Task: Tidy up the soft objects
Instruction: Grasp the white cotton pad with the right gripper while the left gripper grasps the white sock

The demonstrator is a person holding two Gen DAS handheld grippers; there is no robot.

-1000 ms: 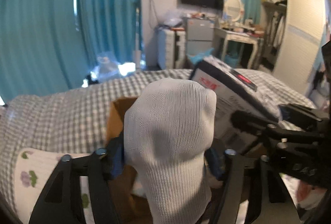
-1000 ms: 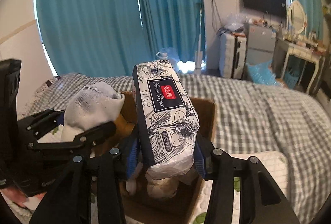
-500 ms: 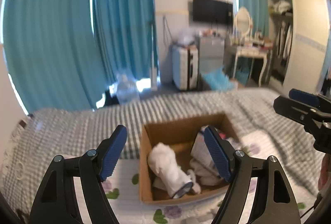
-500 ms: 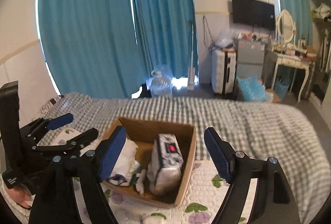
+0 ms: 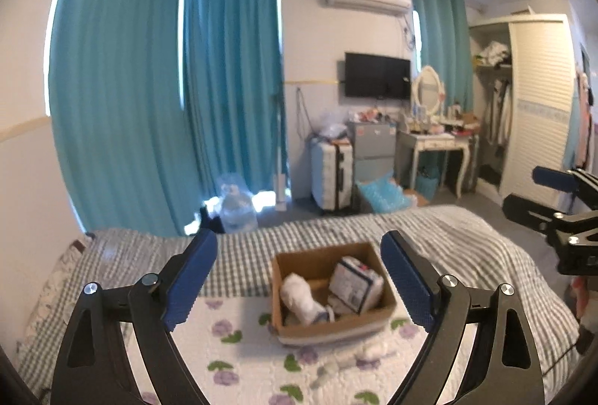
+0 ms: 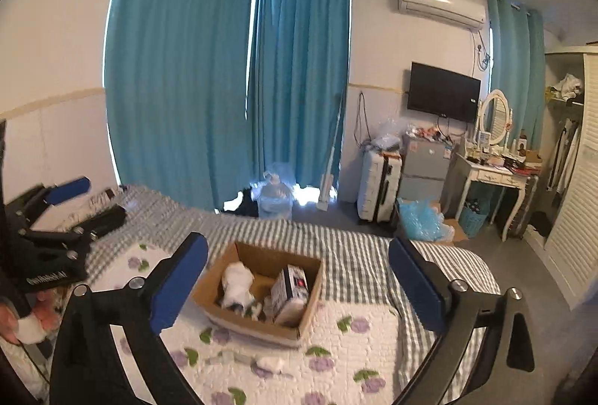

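Note:
A brown cardboard box (image 5: 291, 330) (image 6: 310, 296) stands on the bed. Inside lie a white rolled sock (image 5: 301, 296) (image 6: 237, 283) on the left and a floral tissue pack (image 5: 355, 287) (image 6: 291, 293) on the right. My left gripper (image 5: 299, 278) is open and empty, well above and back from the box. My right gripper (image 6: 299, 281) is open and empty too, at a similar height. Each gripper shows at the edge of the other's view.
The box sits on a white quilt with purple flowers (image 5: 243, 349) over a grey checked bedspread (image 6: 355, 255). Small pale items (image 6: 269, 364) lie on the quilt in front of the box. Teal curtains, a suitcase (image 5: 332, 181), a dresser and a wardrobe stand beyond the bed.
A second ago both grippers held the sock and the tissue pack over the box. Both opened, the items now lie in the box, and both grippers have pulled up and back.

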